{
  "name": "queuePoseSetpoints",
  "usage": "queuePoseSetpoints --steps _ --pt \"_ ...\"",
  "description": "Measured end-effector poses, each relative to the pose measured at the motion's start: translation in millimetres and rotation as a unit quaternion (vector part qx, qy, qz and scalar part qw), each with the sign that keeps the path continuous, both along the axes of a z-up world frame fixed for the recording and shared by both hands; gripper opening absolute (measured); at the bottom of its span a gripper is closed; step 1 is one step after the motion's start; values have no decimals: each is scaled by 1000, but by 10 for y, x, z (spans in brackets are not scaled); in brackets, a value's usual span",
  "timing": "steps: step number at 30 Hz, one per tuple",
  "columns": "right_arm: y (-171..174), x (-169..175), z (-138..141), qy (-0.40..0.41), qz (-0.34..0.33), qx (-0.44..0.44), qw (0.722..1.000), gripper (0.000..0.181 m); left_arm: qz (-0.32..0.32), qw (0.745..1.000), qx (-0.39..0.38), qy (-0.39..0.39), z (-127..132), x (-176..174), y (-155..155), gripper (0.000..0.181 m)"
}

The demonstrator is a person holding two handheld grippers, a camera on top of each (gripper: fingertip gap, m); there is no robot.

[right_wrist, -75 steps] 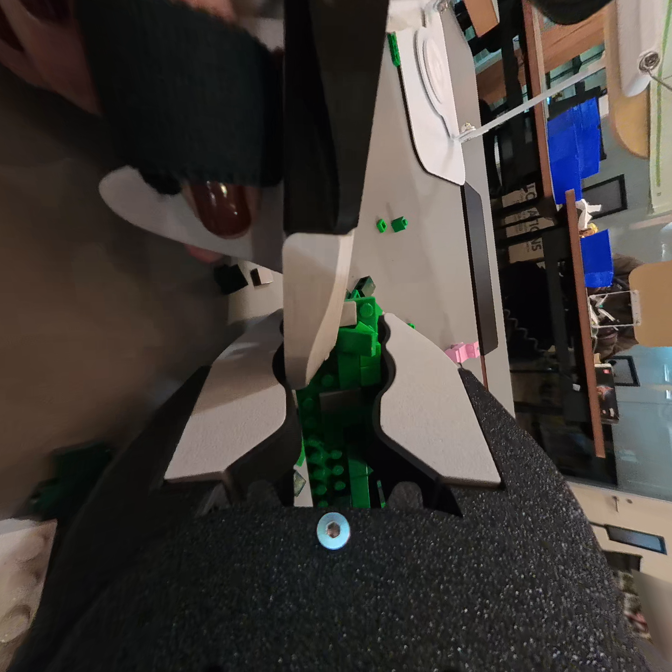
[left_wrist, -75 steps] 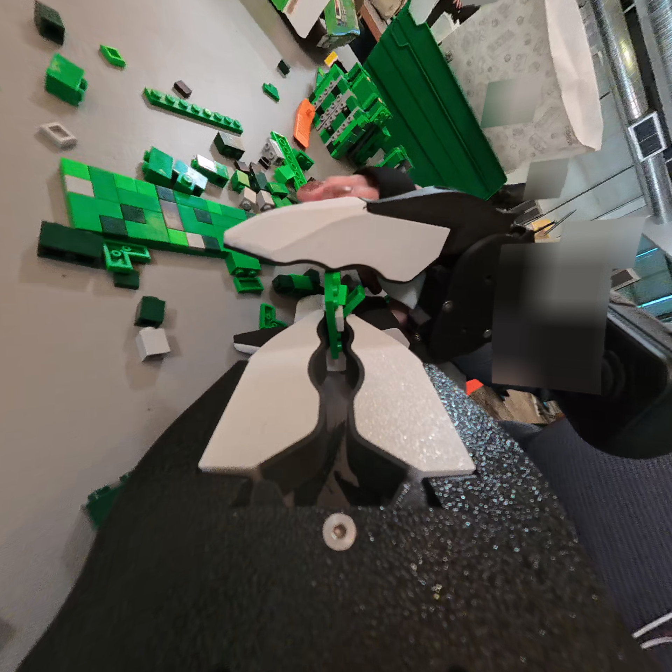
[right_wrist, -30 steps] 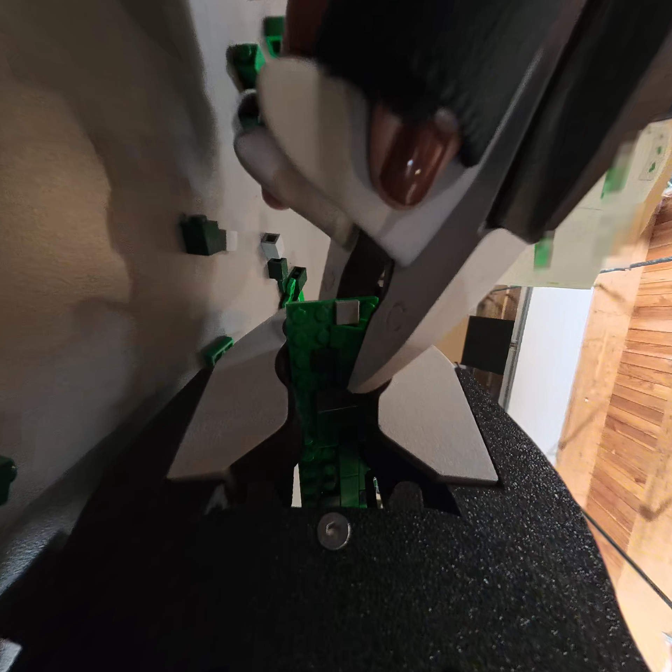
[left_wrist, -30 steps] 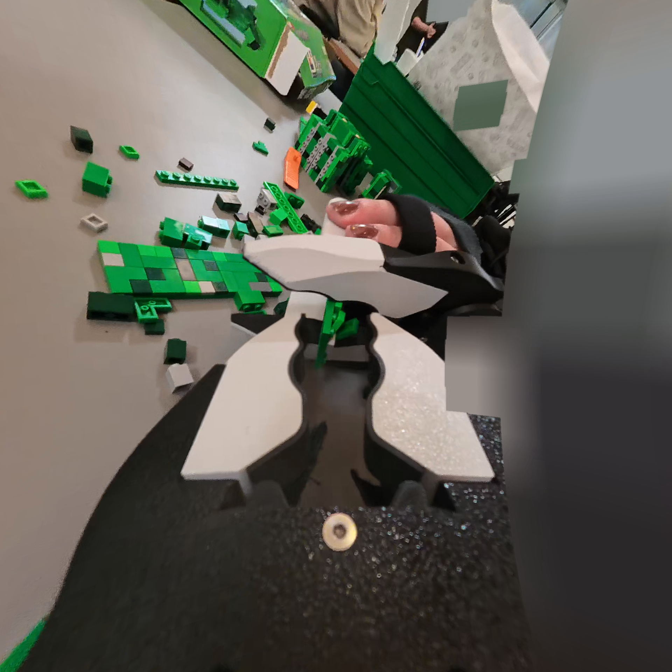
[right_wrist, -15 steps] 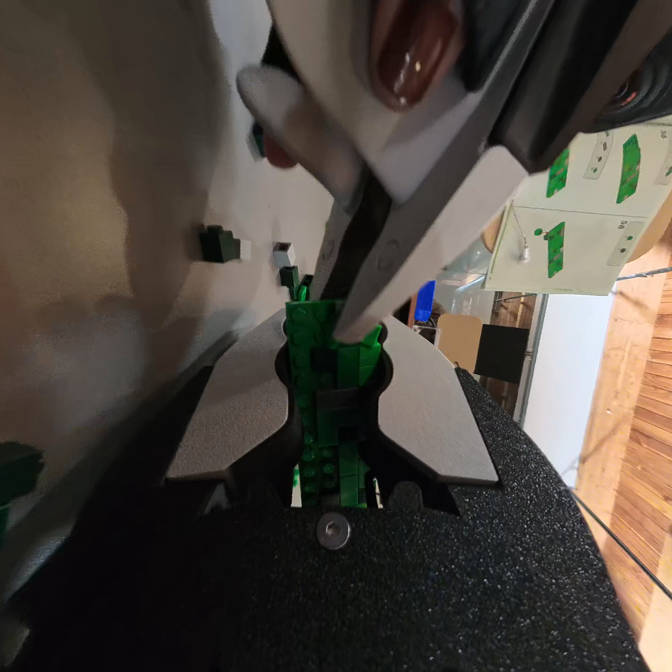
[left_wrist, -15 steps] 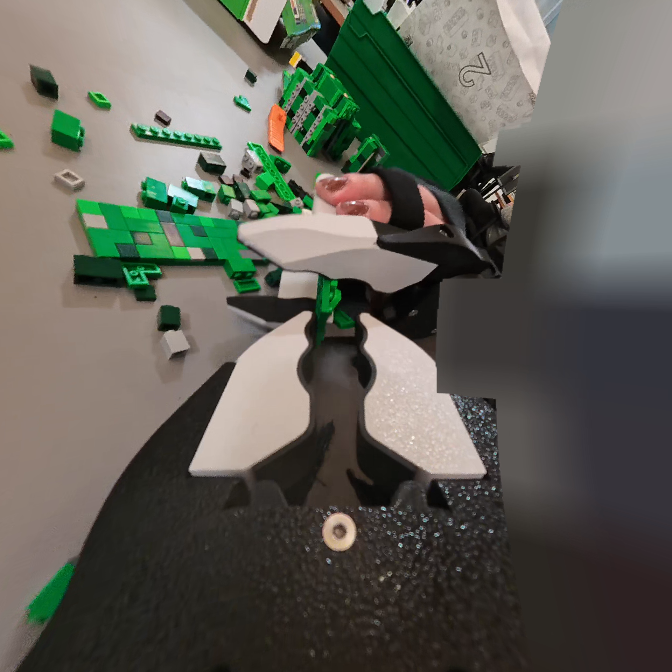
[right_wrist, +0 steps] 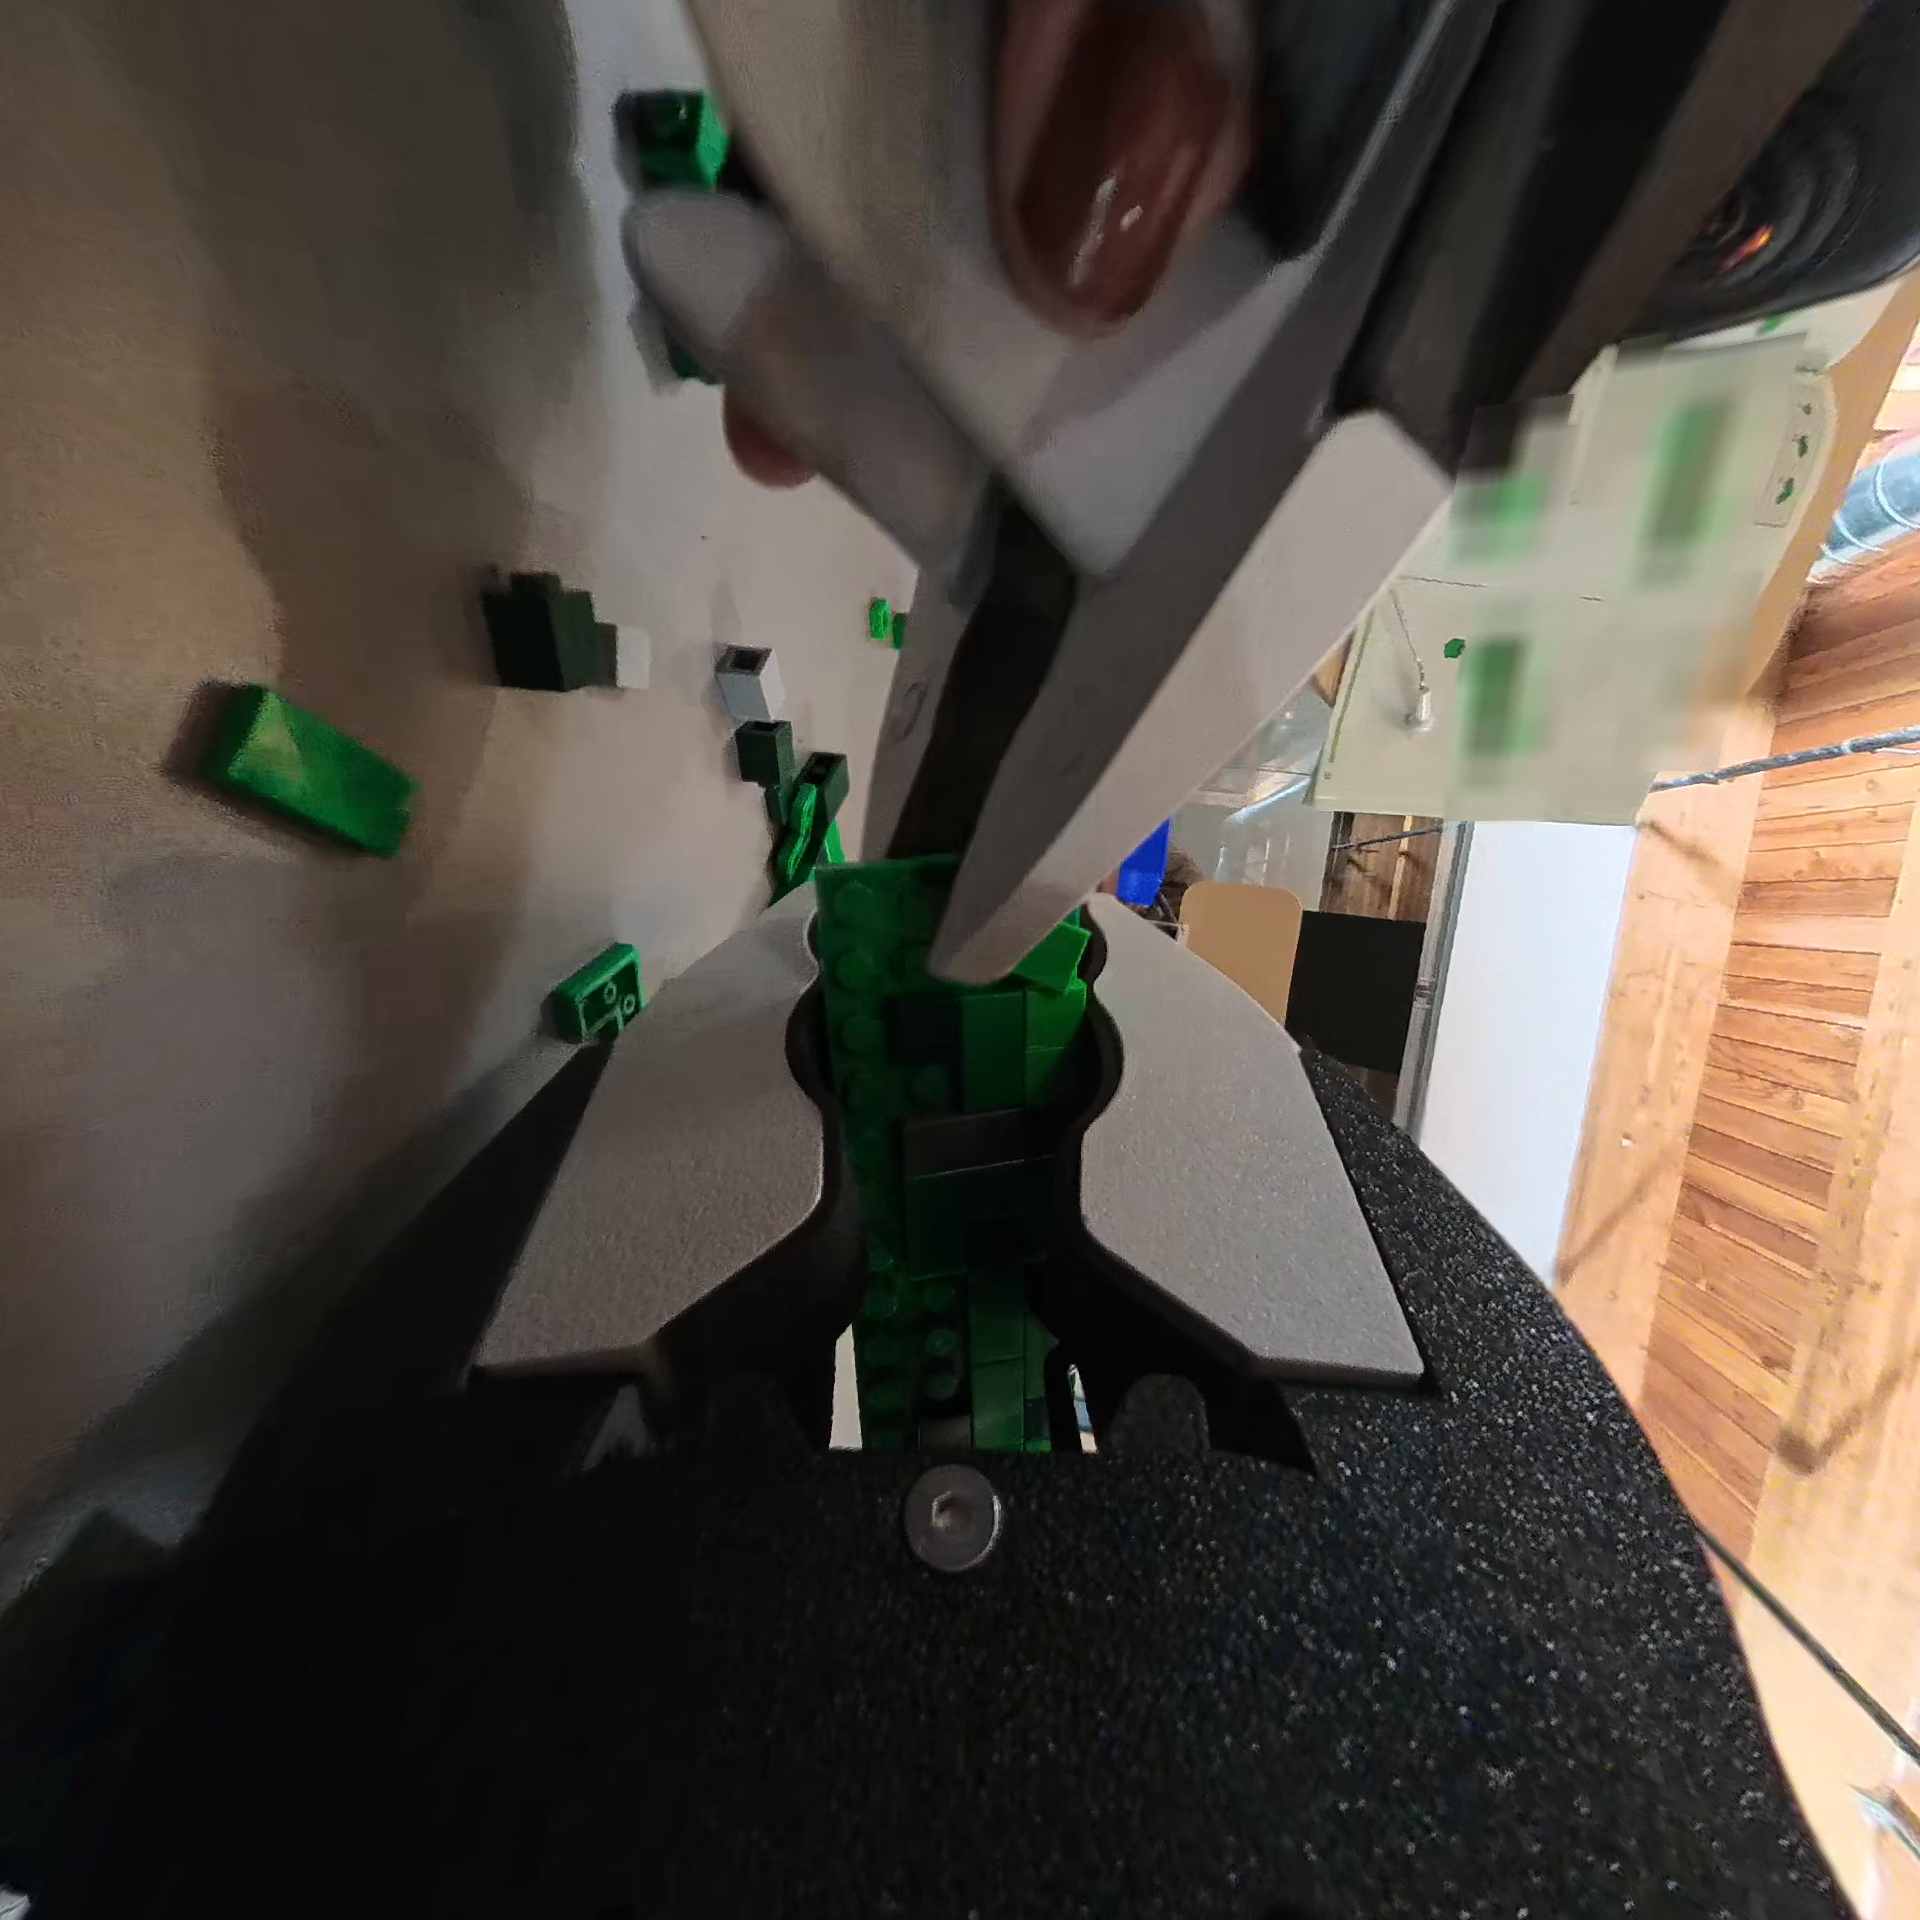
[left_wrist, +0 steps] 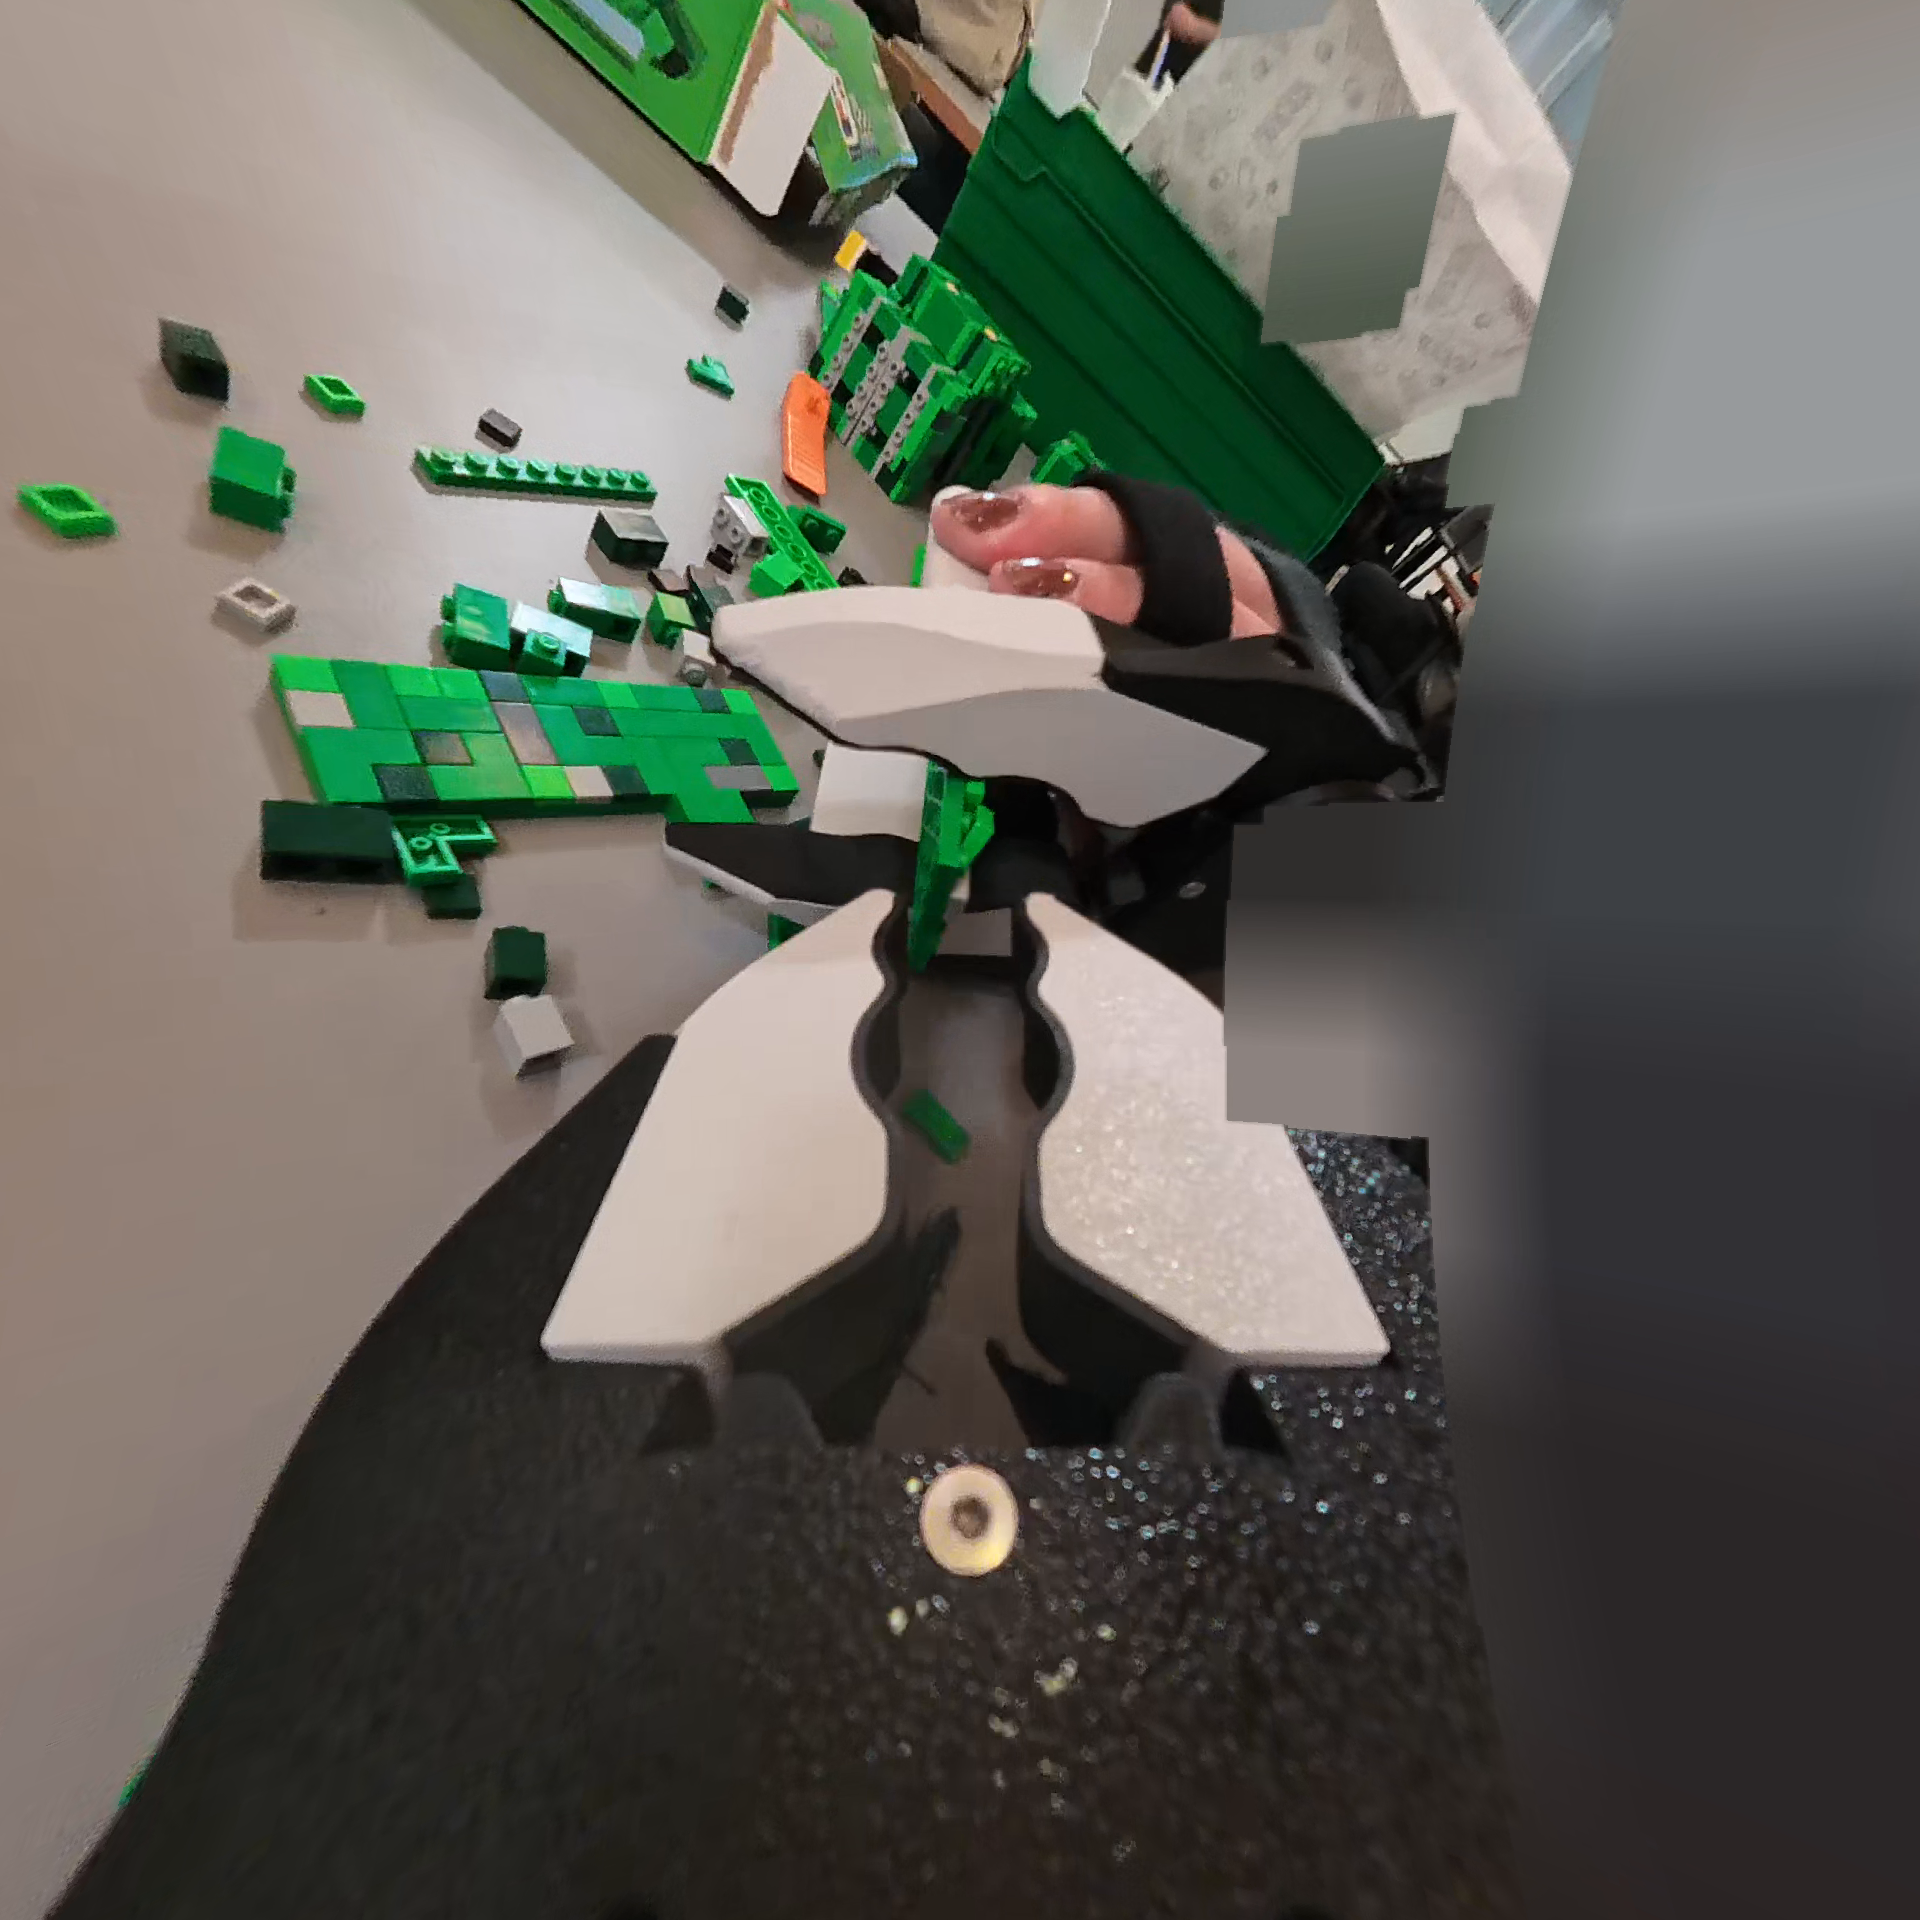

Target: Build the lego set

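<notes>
My right gripper [right_wrist: 951,925] is shut on a long green plate assembly [right_wrist: 956,1091], gripping its two long edges. In the left wrist view the right gripper [left_wrist: 935,800] crosses in front, held by a hand [left_wrist: 1049,540], with the assembly [left_wrist: 940,862] edge-on. My left gripper [left_wrist: 961,914] is open, its tips on either side of the assembly's end. In the right wrist view one left finger [right_wrist: 1039,831] presses on the assembly's far end. A small loose green tile [left_wrist: 935,1127] shows through the gap between my left fingers.
On the grey table lie a flat green mosaic panel [left_wrist: 520,738], a long green plate [left_wrist: 535,478], an orange separator [left_wrist: 803,447] and several loose bricks. A built green block [left_wrist: 914,405], a green bin [left_wrist: 1143,312] and a box [left_wrist: 727,73] stand behind. An instruction sheet [right_wrist: 1610,571] hangs nearby.
My left gripper has let go of the assembly's edge and opened. A small green tile has come loose and now shows below my left fingers. The right gripper still holds the assembly.
</notes>
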State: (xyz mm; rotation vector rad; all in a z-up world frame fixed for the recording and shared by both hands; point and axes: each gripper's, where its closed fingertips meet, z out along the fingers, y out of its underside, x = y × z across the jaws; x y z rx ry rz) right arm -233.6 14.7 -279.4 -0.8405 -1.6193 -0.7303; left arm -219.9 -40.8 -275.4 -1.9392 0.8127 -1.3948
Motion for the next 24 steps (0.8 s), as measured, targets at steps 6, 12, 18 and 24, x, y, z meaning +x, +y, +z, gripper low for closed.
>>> queuePoseSetpoints --steps 6,12,18,24 --pt "-111 -96 -11 36 27 -47 998 40 1 999 34 -6 46 133 -7 15" --pt "-134 -107 -39 64 30 -99 993 40 -25 1000 8 -9 22 133 -79 19" --pt "-189 -137 -93 72 40 -134 987 40 -21 999 19 29 -58 110 -90 6" --pt "-110 -129 -74 53 18 -93 994 40 13 999 -53 1 -59 93 -30 6"
